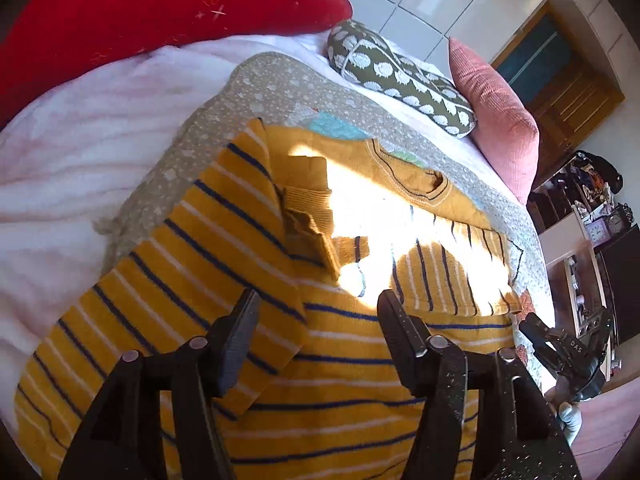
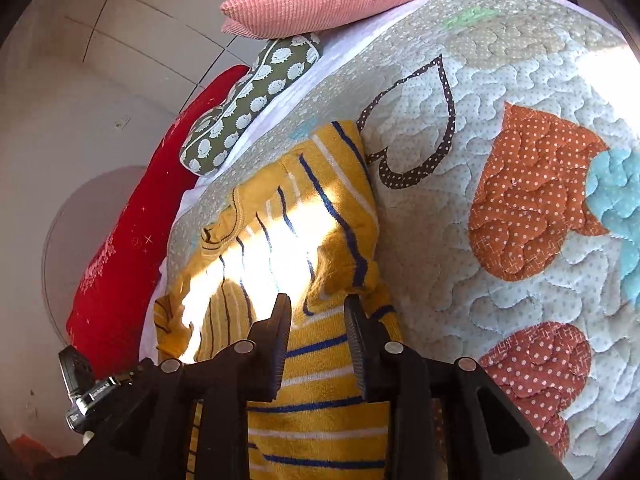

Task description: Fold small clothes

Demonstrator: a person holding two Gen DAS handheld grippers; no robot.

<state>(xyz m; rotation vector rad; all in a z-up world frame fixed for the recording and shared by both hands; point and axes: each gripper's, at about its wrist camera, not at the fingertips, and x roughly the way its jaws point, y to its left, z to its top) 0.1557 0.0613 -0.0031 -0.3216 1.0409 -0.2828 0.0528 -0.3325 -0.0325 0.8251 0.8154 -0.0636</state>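
Observation:
A mustard-yellow sweater [image 1: 240, 240] with blue and white stripes lies flat on a patchwork quilt [image 1: 272, 92], both sleeves folded in over its body and a bright sun patch across the chest. My left gripper [image 1: 318, 300] hovers over the sweater's lower half, its jaws wide apart and holding nothing. In the right wrist view the same sweater [image 2: 332, 184] runs away from my right gripper [image 2: 318, 304], which stands narrowly open above the hem by the garment's right edge; fabric shows below the gap, not pinched. Each gripper shows in the other's view: right gripper [image 1: 560, 348], left gripper [image 2: 92, 392].
The quilt [image 2: 500, 80] with heart patches covers a bed. At its head lie a red pillow [image 1: 160, 8], a green patterned cushion [image 1: 400, 80] and a pink cushion [image 1: 496, 112]. A white blanket [image 1: 80, 140] lies left of the quilt. Cluttered shelves [image 1: 580, 220] stand beyond the bed's right edge.

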